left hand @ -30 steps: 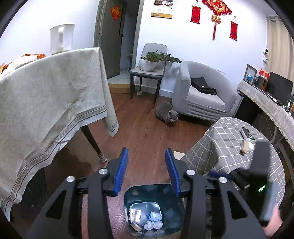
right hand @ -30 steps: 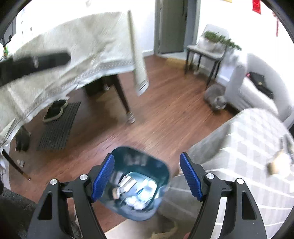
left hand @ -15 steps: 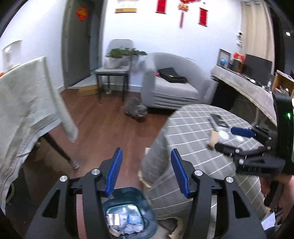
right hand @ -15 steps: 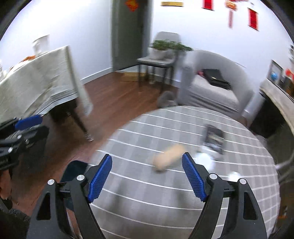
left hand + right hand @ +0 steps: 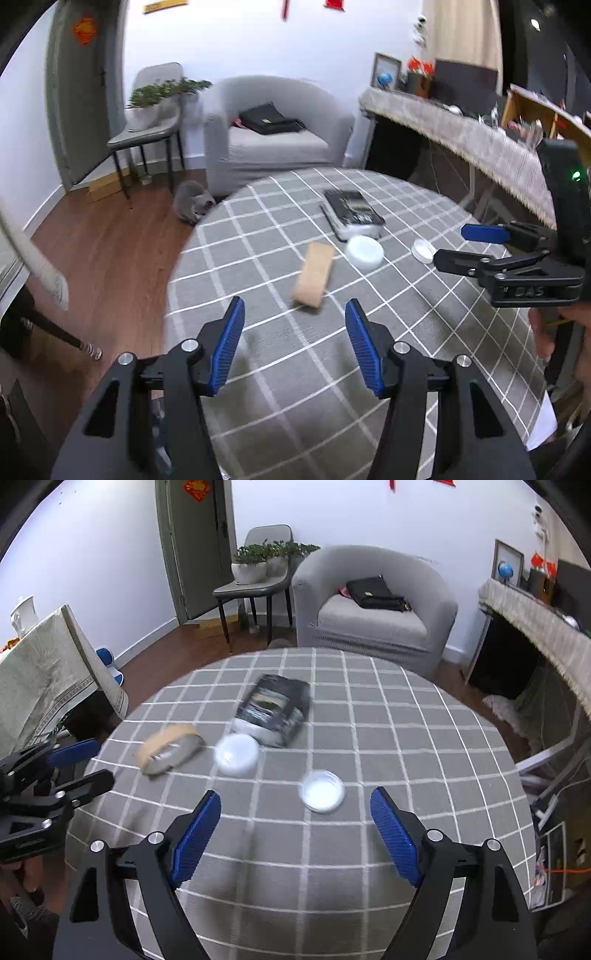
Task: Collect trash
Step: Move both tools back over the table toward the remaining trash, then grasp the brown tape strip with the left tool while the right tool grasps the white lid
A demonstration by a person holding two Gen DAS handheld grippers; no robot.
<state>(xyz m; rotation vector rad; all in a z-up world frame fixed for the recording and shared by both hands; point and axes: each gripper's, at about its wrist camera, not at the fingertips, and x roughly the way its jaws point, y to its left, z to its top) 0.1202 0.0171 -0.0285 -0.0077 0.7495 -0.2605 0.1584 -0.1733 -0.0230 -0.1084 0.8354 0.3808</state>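
On the round table with the grey checked cloth (image 5: 332, 350) (image 5: 369, 720) lie a brown tape roll (image 5: 314, 275) (image 5: 168, 747), a black packet (image 5: 352, 214) (image 5: 275, 709), a larger white lid (image 5: 364, 251) (image 5: 236, 755) and a small clear lid (image 5: 423, 251) (image 5: 322, 790). My left gripper (image 5: 293, 343) is open and empty, just short of the tape roll. My right gripper (image 5: 295, 830) is open and empty, just short of the small lid. Each gripper shows in the other view: the right (image 5: 476, 245), the left (image 5: 79, 764). The bin is out of view.
A grey armchair (image 5: 273, 133) (image 5: 373, 605) with a black bag stands behind the table. A grey cat (image 5: 192, 201) sits on the wood floor. A chair with plants (image 5: 255, 576), a cloth-covered table (image 5: 40, 672) at the left and a sideboard (image 5: 461, 140) at the right.
Both grippers have swung up from the blue bin on the floor to over the round table. The bin has dropped out of view. Both stay open.
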